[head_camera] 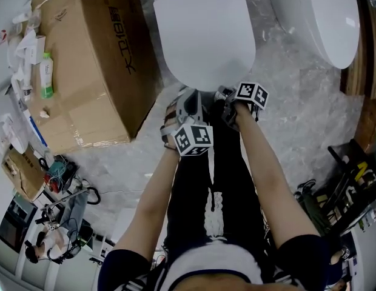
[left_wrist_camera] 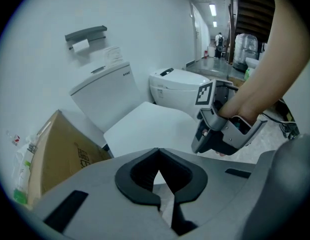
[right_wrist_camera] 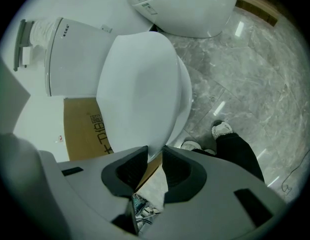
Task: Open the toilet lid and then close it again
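The white toilet lid (head_camera: 203,35) lies closed on its bowl, and the front edge points toward me. Both grippers are at that front edge. My left gripper (head_camera: 187,99) is shut; in the left gripper view its fingertips (left_wrist_camera: 157,154) meet with nothing seen between them, and the lid (left_wrist_camera: 145,124) lies just beyond. My right gripper (head_camera: 222,93) is to its right. In the right gripper view it (right_wrist_camera: 154,156) stands open by a narrow gap, and the lid's (right_wrist_camera: 137,84) front tip reaches in between the pads. From the left gripper view the right gripper (left_wrist_camera: 202,144) points down beside the lid.
A big cardboard box (head_camera: 85,59) stands close on the toilet's left, with a bottle (head_camera: 47,74) on it. A second toilet (head_camera: 321,17) stands to the right. The cistern (left_wrist_camera: 102,91) is against the wall. My shoes (right_wrist_camera: 222,129) are on the marble floor; tools (head_camera: 352,187) lie at the right.
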A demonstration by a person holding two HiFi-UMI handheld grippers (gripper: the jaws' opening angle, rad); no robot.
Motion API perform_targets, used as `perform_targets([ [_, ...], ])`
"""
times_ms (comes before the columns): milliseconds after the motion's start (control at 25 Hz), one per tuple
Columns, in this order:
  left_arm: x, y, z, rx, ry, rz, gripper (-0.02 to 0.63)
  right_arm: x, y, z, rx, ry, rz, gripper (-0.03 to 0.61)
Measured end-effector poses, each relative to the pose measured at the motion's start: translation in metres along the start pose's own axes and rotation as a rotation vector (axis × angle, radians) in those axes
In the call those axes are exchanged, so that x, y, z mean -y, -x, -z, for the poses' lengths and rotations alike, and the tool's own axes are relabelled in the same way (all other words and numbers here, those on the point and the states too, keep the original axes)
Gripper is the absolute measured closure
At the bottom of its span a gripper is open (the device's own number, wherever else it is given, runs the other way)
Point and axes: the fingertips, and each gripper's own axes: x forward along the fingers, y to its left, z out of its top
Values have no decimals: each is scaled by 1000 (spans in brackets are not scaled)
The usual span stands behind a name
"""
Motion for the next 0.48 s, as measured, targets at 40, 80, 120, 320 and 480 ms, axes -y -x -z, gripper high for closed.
perform_targets([
  [40,1,0,1,-1,4,5,606,2,-2,0,-4,-3,9,509],
  [80,2,0,1,-3,8,10,606,4,-5,-1,-9,-5,18,509],
  [120,3,0,2,-4,10,17,606,6,-7,-1,-13,-7,27,509],
  [320,6,-3,7,-11,10,40,606,16,-17,-3,-40,-21,75,509],
  [480,4,-7,8,-10,13,47,606,24,-27,-6,-57,-35,110,509],
])
